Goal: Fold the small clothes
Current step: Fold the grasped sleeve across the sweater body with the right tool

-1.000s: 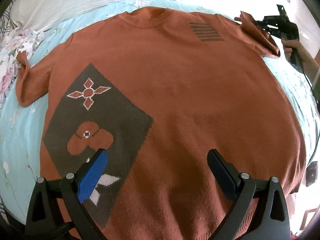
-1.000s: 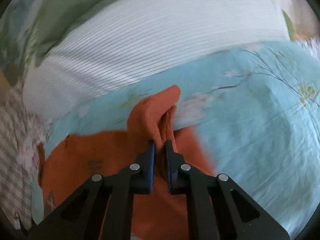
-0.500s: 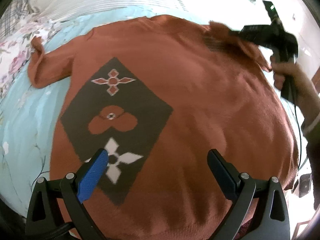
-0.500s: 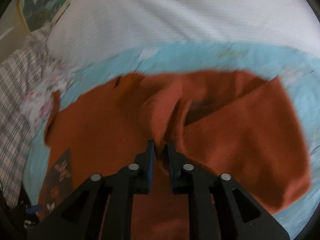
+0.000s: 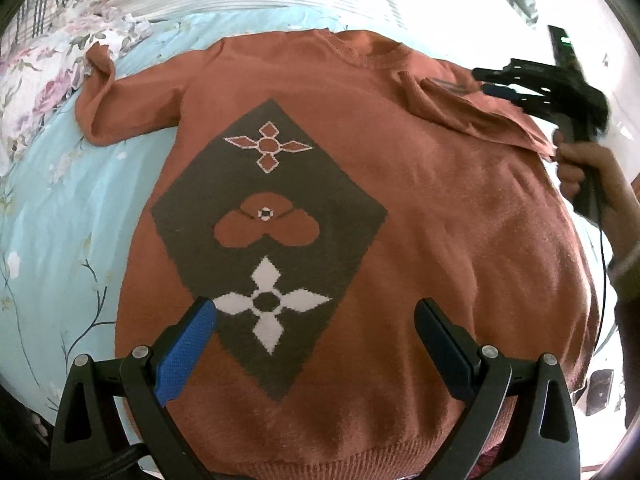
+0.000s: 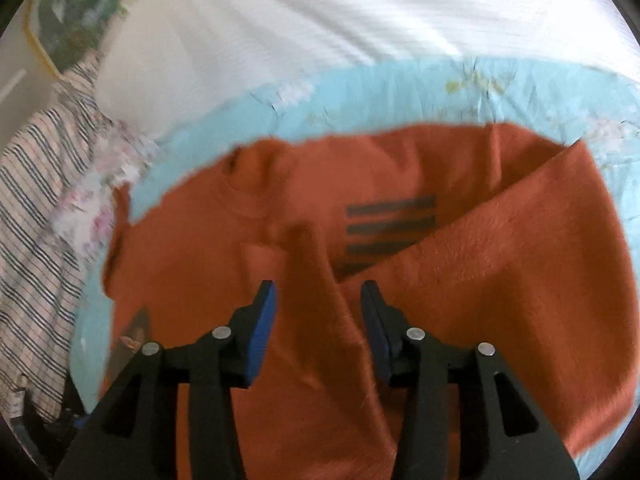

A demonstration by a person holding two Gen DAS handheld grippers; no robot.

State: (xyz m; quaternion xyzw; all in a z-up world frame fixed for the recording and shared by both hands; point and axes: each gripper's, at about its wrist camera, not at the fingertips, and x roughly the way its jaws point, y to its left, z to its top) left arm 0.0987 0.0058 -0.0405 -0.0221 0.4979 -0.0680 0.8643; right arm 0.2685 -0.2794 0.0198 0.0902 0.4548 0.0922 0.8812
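The rust-orange knitted sweater (image 5: 420,208) lies flat on the bed's light-blue floral sheet (image 5: 60,216), one sleeve (image 6: 500,260) folded inward. Right gripper (image 6: 318,304) spread above it; left gripper (image 5: 316,320) spread, hovering ready near the hem.

Right-wrist view motion-blurred; folded sleeve (image 6: 500,264) partly hides stripe patch (image 6: 390,228); sweater (image 5: 420,208) hem cut off.

One sweater (image 5: 420,208), two tongs (image 5: 316,344)

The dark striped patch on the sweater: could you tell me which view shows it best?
The right wrist view: the striped patch faces the camera, four bars visible, the lowest partly under the folded-over sleeve. In the left wrist view, only a sliver shows beside that sleeve.
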